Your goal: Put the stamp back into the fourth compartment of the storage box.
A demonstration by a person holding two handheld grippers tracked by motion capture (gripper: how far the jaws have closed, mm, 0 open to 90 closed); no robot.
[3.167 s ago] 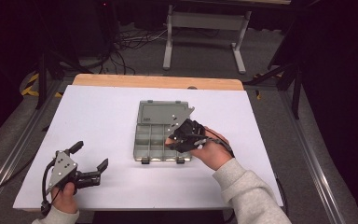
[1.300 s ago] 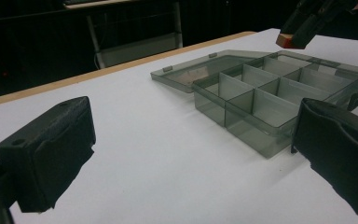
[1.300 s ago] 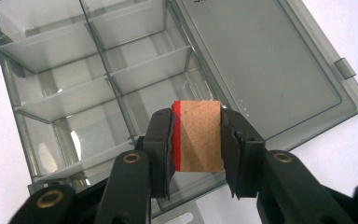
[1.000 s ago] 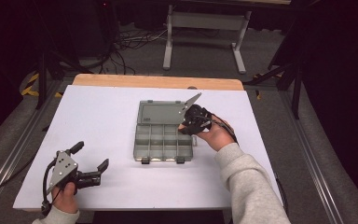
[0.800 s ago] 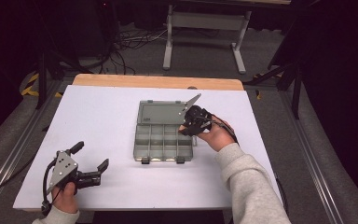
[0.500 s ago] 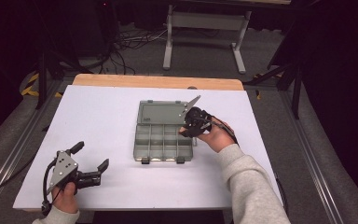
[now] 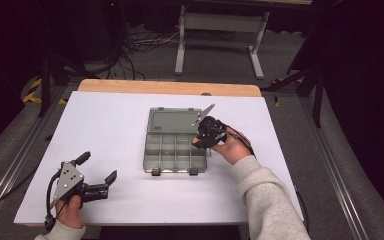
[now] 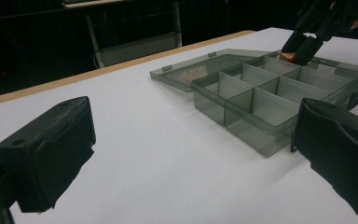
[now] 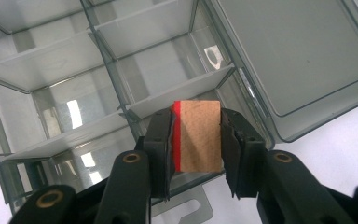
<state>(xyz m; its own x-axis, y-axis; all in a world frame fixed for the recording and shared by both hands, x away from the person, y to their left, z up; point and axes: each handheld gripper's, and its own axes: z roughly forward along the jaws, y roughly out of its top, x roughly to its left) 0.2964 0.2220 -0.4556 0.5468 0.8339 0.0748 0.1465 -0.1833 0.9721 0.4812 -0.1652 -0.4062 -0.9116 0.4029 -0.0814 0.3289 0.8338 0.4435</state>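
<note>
A smoky clear compartment box (image 7: 175, 170) lies open mid-table, its lid (image 7: 172, 120) flat behind it. My right gripper (image 7: 200, 140) hangs over the box's far right corner, shut on a small wooden block (image 9: 200, 149) with one red side. In the right gripper view the block sits squarely between the two pads (image 9: 161, 140), above a compartment beside the lid hinge. My left gripper (image 7: 100, 166) rests on the table at the near left, open, nothing between its jaws. From the left gripper view the box (image 8: 256, 135) stands ahead and the right gripper (image 8: 303, 46) dips into it.
A white sheet (image 7: 105, 125) covers the table, with a wooden strip (image 7: 170, 87) along the far edge. The box's dividers (image 9: 168, 98) form several small cells. Metal rails run along both sides; a stand and cables sit on the floor beyond.
Earlier my right gripper hung over the box's near right part; it has since moved to the far right corner with the block. In the last second nothing visibly shifted. The left gripper stayed put.
</note>
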